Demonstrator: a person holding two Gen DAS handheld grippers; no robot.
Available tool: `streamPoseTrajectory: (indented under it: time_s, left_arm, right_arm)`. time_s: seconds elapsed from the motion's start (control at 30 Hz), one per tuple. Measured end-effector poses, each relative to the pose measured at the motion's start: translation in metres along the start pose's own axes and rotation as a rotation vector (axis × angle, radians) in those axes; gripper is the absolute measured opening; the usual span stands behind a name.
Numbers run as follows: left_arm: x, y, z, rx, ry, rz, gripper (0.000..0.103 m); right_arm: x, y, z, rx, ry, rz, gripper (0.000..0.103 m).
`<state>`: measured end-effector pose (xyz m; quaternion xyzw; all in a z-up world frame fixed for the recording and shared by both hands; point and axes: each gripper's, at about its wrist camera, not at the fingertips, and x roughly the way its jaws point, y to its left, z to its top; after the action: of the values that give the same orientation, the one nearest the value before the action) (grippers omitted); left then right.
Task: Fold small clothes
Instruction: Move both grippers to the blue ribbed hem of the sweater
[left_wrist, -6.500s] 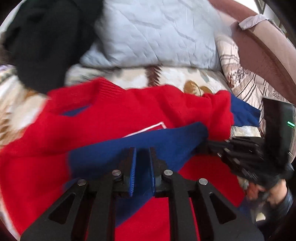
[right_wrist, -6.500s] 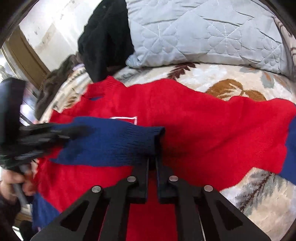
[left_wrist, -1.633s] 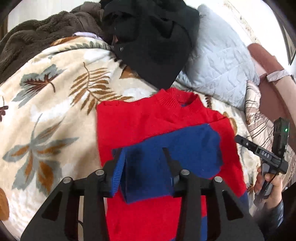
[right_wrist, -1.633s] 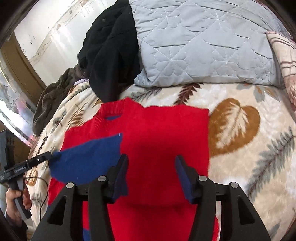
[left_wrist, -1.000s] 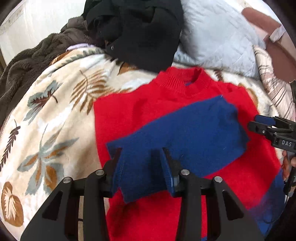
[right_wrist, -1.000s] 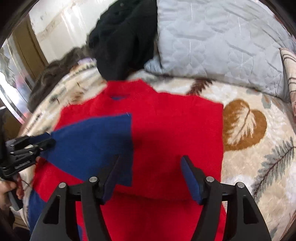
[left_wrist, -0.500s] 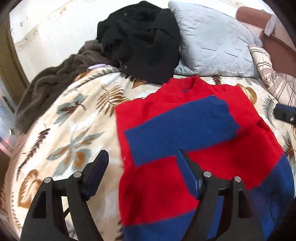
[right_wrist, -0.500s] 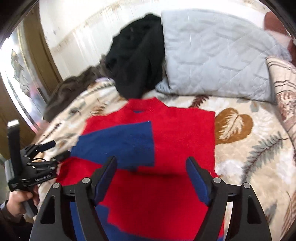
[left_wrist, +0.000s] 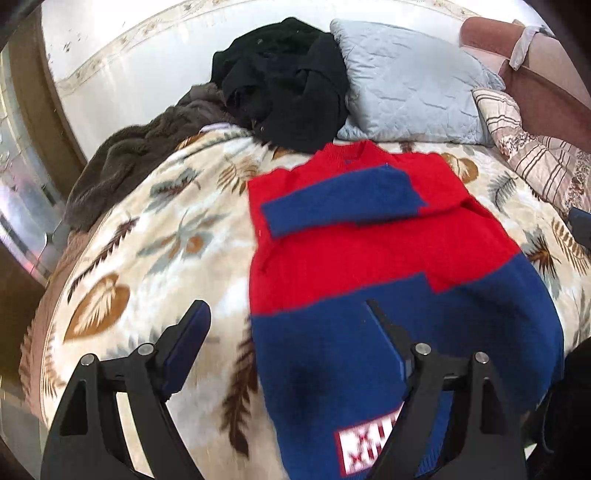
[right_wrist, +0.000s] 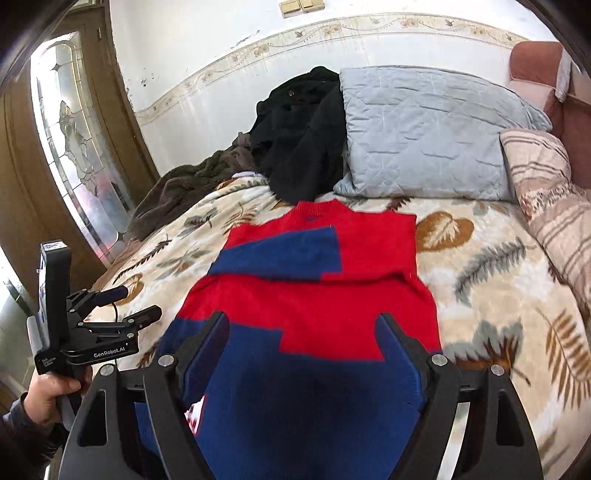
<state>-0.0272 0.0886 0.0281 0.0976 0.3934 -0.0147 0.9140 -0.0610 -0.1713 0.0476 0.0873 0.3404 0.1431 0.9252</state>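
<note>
A small red and blue knit sweater lies flat on the leaf-print blanket, collar away from me, also in the right wrist view. A blue sleeve is folded across its red chest. My left gripper is open and empty above the sweater's near left hem. My right gripper is open and empty over the blue hem. The left gripper also shows in the right wrist view, held to the sweater's left.
A grey quilted pillow and a black garment pile lie past the collar. A brown fleece is at the far left, a striped cushion at the right. The blanket covers the bed.
Both grippers let go of the blue sleeves, opened wide and pulled back toward the hem. The sleeves now lie folded across the chest.
</note>
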Motion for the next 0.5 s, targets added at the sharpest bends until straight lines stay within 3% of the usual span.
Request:
streamPoseTrajectory:
  time_s: [0.23,0.5]
  left_arm:
    - [-0.019,-0.015,-0.03,0.001,0.023,-0.008,0.083]
    - [-0.044,-0.029,-0.048,0.014,0.005,-0.02,0.083]
  right_arm:
    - [-0.021,-0.002,-0.042,0.021,0.046,-0.045,0.083]
    - [-0.048,0.002,-0.071,0.041,0.012,-0.062,0.083]
